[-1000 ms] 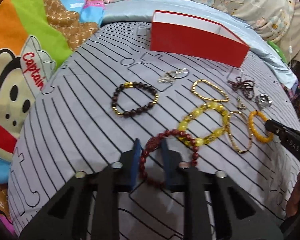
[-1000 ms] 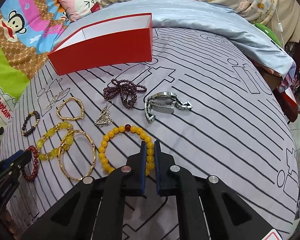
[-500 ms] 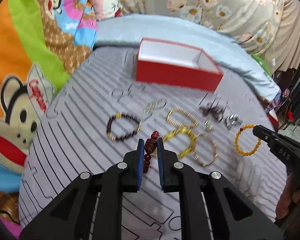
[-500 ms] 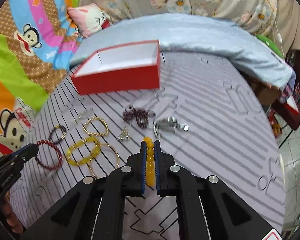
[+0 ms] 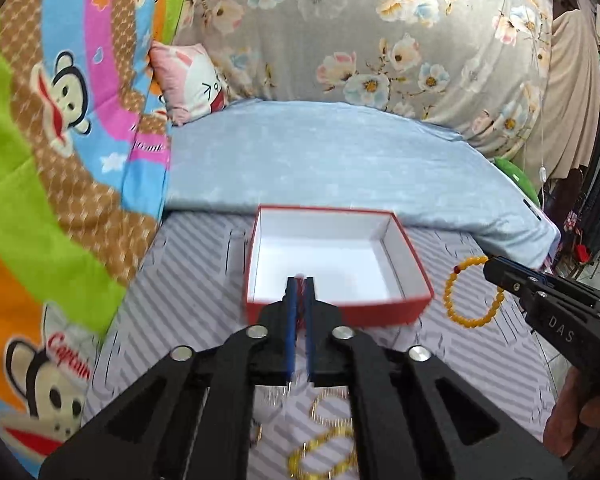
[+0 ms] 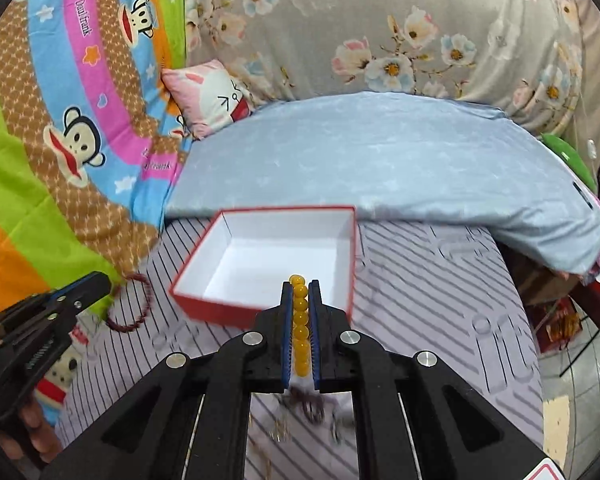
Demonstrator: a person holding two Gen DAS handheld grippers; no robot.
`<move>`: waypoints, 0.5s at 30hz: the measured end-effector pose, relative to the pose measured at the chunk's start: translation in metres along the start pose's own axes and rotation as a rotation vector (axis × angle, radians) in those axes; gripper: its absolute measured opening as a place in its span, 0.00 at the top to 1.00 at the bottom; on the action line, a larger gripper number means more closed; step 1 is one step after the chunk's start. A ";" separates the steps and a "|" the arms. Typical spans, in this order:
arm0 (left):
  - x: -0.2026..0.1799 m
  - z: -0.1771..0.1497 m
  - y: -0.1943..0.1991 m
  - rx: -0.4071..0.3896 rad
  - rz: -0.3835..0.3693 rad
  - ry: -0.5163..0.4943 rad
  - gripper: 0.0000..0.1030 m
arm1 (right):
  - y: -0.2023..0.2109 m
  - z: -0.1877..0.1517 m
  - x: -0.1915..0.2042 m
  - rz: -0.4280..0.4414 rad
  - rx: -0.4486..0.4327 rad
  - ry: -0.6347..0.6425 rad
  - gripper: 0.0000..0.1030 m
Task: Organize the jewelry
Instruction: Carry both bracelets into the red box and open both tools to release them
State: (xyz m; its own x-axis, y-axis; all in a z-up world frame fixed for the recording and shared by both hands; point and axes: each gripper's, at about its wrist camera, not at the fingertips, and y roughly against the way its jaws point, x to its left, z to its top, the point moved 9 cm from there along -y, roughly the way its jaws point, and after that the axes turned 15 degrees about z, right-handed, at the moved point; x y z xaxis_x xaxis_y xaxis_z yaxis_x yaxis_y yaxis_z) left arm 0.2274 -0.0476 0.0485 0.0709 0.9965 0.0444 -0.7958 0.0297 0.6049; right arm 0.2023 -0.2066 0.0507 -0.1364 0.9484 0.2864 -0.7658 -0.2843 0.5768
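An open red box (image 5: 332,264) with a white inside stands on the grey striped sheet; it also shows in the right wrist view (image 6: 272,260). My left gripper (image 5: 299,284) is shut on a dark red bead bracelet (image 6: 134,304), held in the air near the box's front wall. My right gripper (image 6: 300,286) is shut on a yellow bead bracelet (image 5: 470,294), held in the air by the box's right side. The dark red beads barely show between the left gripper's fingers (image 5: 290,312).
Gold and yellow bracelets (image 5: 324,448) lie blurred on the sheet below my left gripper. A dark bead string and metal pieces (image 6: 308,412) lie under my right gripper. A blue blanket (image 5: 340,164) lies behind the box, and cartoon bedding (image 5: 60,160) to the left.
Both grippers have lifted their bracelets off the sheet and moved forward to the red box. The loose jewelry has dropped to the bottom of both views.
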 end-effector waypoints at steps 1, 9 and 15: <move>-0.006 0.011 -0.011 -0.001 -0.017 0.007 0.98 | -0.010 0.012 -0.001 0.006 -0.005 0.005 0.93; -0.024 0.047 -0.107 0.054 -0.018 0.020 0.98 | -0.097 0.051 -0.032 0.007 0.045 0.001 0.93; 0.005 0.042 -0.136 0.088 0.023 0.040 0.97 | -0.139 0.040 -0.051 -0.011 0.105 -0.021 0.93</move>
State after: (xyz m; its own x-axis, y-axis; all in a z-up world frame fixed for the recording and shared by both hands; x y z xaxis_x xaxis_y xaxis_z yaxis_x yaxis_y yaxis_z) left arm 0.3608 -0.0499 -0.0003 0.0274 0.9992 0.0281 -0.7406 0.0014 0.6720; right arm 0.3412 -0.2214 -0.0135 -0.1140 0.9488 0.2946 -0.6969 -0.2878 0.6569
